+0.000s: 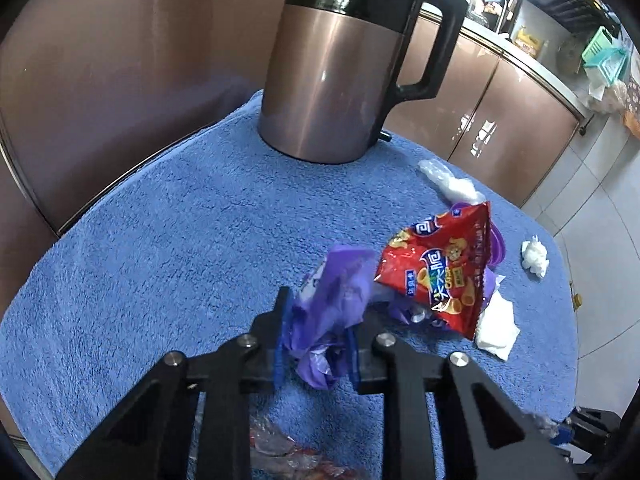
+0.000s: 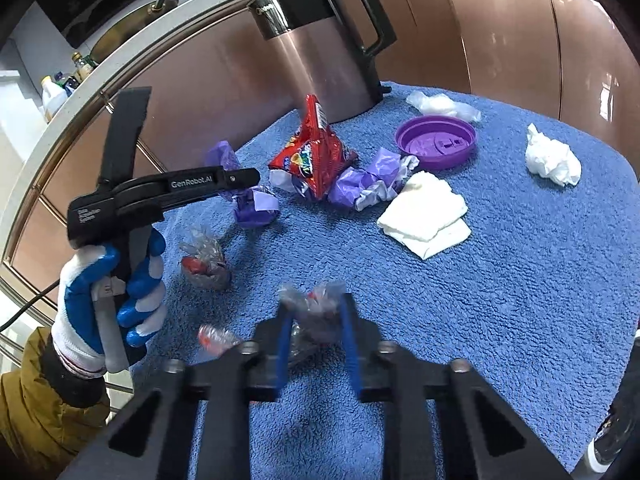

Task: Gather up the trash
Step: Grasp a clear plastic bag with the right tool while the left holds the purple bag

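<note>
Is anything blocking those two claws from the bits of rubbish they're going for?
Nothing visible does. The left gripper is already closed on a purple wrapper, and the right gripper is closed on a clear crumpled wrapper. No bin shows in either view, so the way there cannot be judged.

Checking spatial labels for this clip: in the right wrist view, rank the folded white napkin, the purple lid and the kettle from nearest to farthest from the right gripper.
From the right gripper:
1. Folded white napkin, up and right of the jaws, mid-towel.
2. Purple lid, beyond the napkin, toward the towel's far side.
3. Kettle, at the far edge against the cabinets.
</note>
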`<state>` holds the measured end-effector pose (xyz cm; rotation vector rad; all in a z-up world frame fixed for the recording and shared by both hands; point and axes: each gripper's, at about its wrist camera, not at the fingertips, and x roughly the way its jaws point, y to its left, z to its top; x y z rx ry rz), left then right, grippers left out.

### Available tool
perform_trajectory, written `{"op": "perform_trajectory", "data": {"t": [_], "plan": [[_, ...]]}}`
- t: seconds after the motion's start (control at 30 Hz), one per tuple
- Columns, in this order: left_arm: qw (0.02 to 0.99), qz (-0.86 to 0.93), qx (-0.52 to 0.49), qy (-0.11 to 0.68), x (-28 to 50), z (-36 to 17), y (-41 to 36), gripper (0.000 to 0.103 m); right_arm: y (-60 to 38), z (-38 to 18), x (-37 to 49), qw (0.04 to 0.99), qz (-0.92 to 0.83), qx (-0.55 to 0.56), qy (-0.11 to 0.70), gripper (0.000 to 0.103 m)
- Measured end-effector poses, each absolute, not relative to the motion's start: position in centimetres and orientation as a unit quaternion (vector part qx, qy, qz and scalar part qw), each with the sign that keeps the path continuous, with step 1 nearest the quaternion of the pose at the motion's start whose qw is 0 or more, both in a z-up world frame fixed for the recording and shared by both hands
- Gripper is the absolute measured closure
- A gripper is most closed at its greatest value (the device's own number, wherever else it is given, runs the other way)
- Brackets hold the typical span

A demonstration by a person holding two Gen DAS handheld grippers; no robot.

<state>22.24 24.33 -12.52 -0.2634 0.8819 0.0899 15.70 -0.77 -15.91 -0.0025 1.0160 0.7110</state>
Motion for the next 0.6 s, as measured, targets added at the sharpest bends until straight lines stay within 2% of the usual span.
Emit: {"op": "perform_trajectory", "data": {"t": [0.1,0.27,0.6], "plan": [[0.896,0.048,-0.135,0.420,21.6,-12.3,24.7,0.083,-0.7,-15.2,15.3,0.818,0.336,-0.009,0.466,0.093],[0.902,0.051,-0.135,0.407,20.2,-11.3,25.5,0.084,-1.6,-12.2,14.0,0.833,0.339,-0.017,0.436,0.094],[0.903,0.087,-0.147,0.395,19.2,-9.7,28.8,0.086,-4.9,-1.3,9.7,0.880,0.315,-0.059,0.350,0.094]]}}
